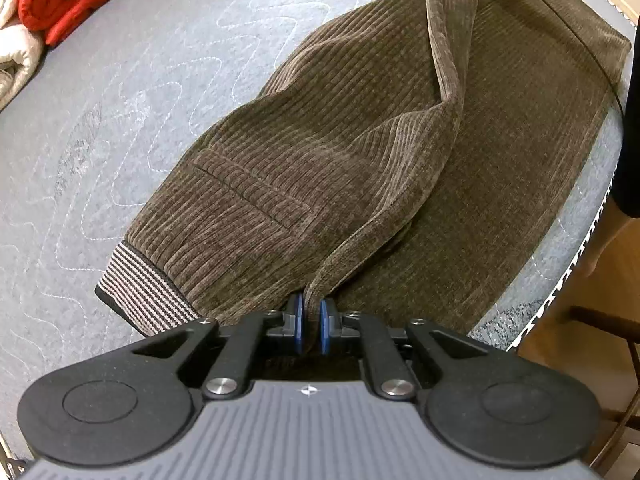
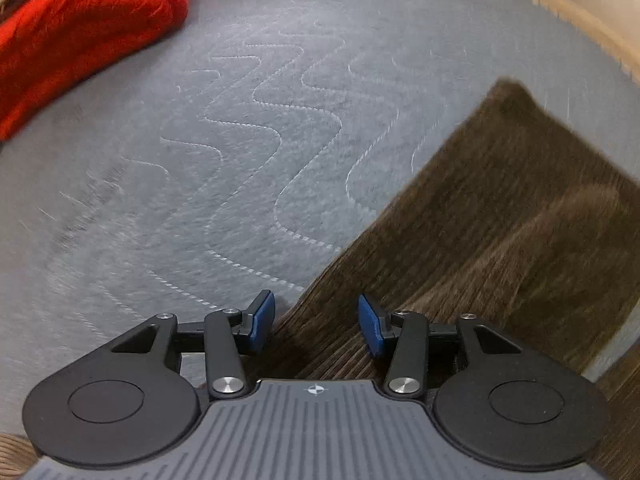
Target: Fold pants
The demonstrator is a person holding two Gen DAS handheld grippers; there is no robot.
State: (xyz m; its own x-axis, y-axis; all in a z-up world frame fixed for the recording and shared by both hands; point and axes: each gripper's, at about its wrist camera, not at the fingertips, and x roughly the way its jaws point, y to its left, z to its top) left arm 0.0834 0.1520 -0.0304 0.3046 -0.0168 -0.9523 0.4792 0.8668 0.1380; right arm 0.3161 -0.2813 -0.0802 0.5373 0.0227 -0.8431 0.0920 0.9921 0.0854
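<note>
Brown corduroy pants (image 1: 360, 168) lie spread on a grey quilted mattress (image 1: 120, 120), filling the centre and right of the left wrist view; a striped elastic waistband (image 1: 140, 288) shows at lower left of that frame, and a slanted pocket seam sits just above it. A raised ridge of the fabric runs from bottom centre to the top edge of the frame. The left gripper (image 1: 311, 326), at bottom centre, has its blue-padded jaws closed on the near end of this ridge, cloth pinched between the pads. At the top edge the far end of the ridge rises to a second blue-tipped tool, only partly in frame, with a thin black cable (image 1: 580, 44) trailing down the right side. In the right wrist view, which is motion-blurred, the pants (image 2: 500, 240) occupy the lower right, and their edge passes between the jaws of the right gripper (image 2: 316, 320), which stand apart without pressing the cloth. A red folded blanket (image 2: 80, 32) lies at upper left of both views, beside a cream one (image 1: 16, 52). Wooden floor (image 1: 592, 320) shows at right
</note>
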